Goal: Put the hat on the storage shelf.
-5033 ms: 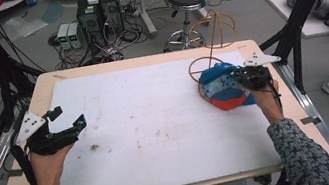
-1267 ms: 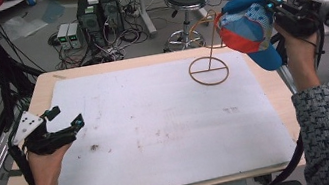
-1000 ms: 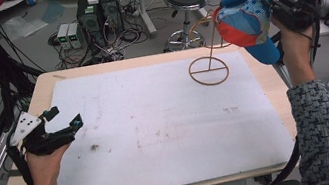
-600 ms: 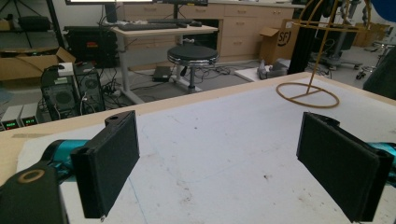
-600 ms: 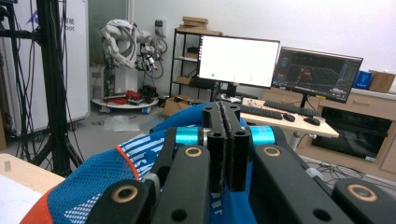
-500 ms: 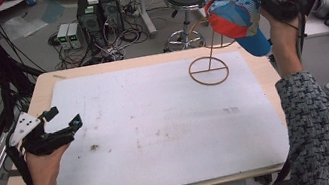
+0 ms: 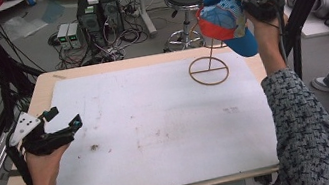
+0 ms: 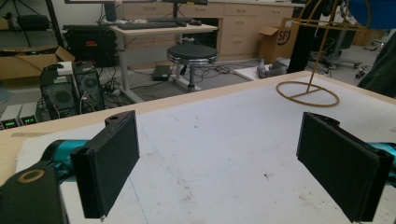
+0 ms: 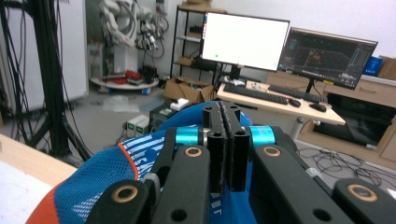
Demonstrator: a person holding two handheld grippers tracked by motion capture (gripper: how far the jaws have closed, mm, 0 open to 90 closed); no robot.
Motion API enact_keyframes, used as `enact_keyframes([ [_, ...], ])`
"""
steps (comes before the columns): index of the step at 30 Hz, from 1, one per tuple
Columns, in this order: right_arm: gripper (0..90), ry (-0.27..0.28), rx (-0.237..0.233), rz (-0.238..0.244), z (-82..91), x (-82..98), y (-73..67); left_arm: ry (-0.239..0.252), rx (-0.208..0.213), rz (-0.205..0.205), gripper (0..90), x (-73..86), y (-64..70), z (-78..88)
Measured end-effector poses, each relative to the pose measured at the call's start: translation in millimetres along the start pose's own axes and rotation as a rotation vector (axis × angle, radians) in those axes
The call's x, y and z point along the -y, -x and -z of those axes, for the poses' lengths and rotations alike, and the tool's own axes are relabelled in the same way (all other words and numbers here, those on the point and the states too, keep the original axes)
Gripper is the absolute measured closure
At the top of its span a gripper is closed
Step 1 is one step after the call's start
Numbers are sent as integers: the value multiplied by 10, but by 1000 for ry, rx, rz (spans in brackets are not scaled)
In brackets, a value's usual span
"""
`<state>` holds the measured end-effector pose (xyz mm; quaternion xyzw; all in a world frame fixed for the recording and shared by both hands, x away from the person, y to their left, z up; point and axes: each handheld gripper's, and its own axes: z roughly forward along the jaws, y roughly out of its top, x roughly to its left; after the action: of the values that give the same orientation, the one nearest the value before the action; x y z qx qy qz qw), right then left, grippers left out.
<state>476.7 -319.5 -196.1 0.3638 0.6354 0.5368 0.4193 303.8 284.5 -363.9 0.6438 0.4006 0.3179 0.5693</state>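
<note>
Cap (image 7: 226,21), blue and red, upper right of frame, clamped in right gripper (image 7: 251,4) just above wire stand (image 7: 208,62). Left gripper (image 7: 59,125) wide, empty, on bench (image 7: 160,139) at left.

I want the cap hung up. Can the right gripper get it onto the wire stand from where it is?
Probably yes: the right gripper holds the cap in the air beside the wire stand, with nothing between them.

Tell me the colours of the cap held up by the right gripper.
The cap is blue with an orange-red panel; the high view shows it best.
</note>
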Motion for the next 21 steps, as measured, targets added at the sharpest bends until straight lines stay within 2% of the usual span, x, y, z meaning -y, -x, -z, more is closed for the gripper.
enact_keyframes([
  [13, 896, -81, -26, 13, -287, 140, -156, 0, 1, 2, 132, 5, 0, -3],
  [21, 896, -93, -42, 10, -401, 175, -227, -3, 3, 1, 133, 11, 1, -8],
])
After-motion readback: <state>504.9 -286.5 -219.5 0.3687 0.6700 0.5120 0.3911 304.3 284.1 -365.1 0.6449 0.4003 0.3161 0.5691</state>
